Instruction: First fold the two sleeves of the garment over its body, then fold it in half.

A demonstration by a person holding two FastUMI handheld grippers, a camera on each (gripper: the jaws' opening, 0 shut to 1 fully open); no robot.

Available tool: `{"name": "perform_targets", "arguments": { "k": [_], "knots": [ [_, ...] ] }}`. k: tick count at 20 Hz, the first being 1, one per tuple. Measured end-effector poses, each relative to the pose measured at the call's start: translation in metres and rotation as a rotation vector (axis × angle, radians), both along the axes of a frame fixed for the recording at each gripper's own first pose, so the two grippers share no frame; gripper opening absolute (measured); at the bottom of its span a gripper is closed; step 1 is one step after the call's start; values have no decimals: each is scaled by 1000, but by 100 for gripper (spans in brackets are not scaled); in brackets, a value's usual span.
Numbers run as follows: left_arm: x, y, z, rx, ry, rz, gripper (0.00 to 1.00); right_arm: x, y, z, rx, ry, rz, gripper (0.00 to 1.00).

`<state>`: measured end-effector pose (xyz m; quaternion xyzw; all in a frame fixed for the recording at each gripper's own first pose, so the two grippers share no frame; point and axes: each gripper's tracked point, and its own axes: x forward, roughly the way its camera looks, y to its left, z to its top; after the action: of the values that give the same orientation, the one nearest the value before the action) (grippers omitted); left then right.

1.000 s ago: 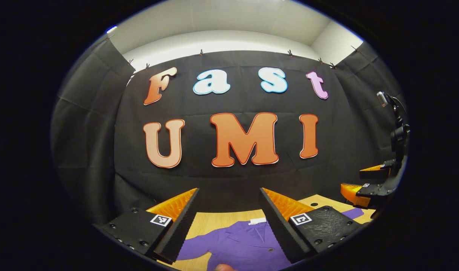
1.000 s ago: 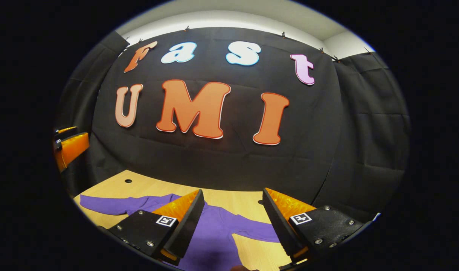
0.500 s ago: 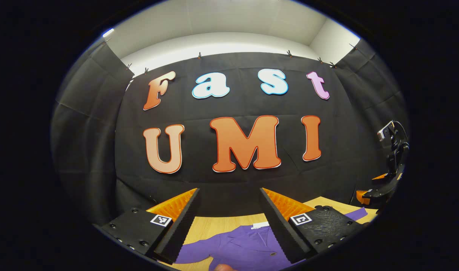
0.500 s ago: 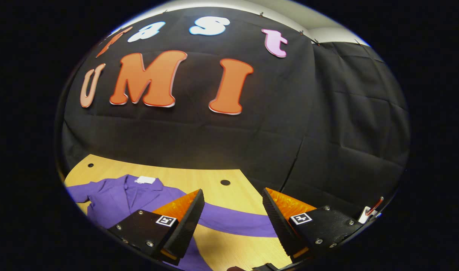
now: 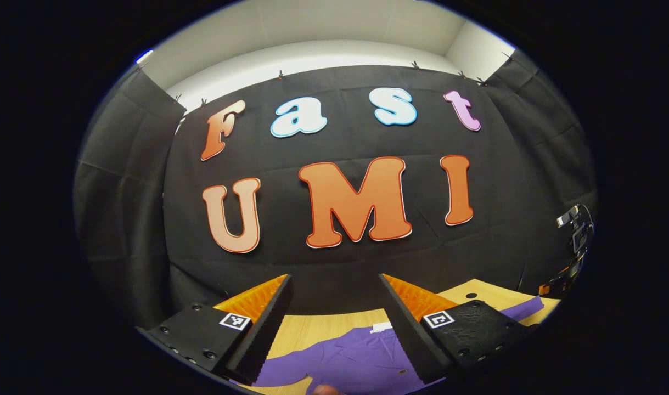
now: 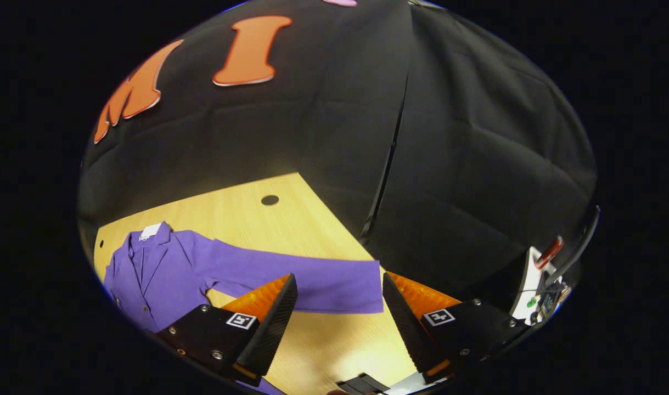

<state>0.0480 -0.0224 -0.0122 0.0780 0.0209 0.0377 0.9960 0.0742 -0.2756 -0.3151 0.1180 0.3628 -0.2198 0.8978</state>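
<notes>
One purple shirt (image 6: pixel 158 274) lies flat on the wooden table (image 6: pixel 241 214) in the right gripper view, collar with its white tag toward the far black wall, one sleeve (image 6: pixel 312 280) stretched straight out to the side with its cuff between the fingers of the right gripper (image 6: pixel 339 318). Two grippers are in use, the right gripper and the left gripper (image 5: pixel 334 323), each with its jaws spread wide and holding nothing. In the left gripper view the shirt's collar sits below and between the fingers, and the other sleeve's end reaches the table's right edge.
</notes>
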Motion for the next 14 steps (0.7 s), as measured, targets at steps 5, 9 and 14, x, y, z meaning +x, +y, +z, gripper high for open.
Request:
{"name": "perform_targets", "arguments": {
  "k": [5,9,14],
  "knots": [
    [16,-11,-23,9,71,16,98,-3,-27,-55,125,144,-20,95],
    [28,-24,-40,12,125,25,99,1,-42,-87,162,272,5,95],
    [27,-35,-58,30,179,42,99,27,-45,-107,226,378,61,95]
  ]
}}
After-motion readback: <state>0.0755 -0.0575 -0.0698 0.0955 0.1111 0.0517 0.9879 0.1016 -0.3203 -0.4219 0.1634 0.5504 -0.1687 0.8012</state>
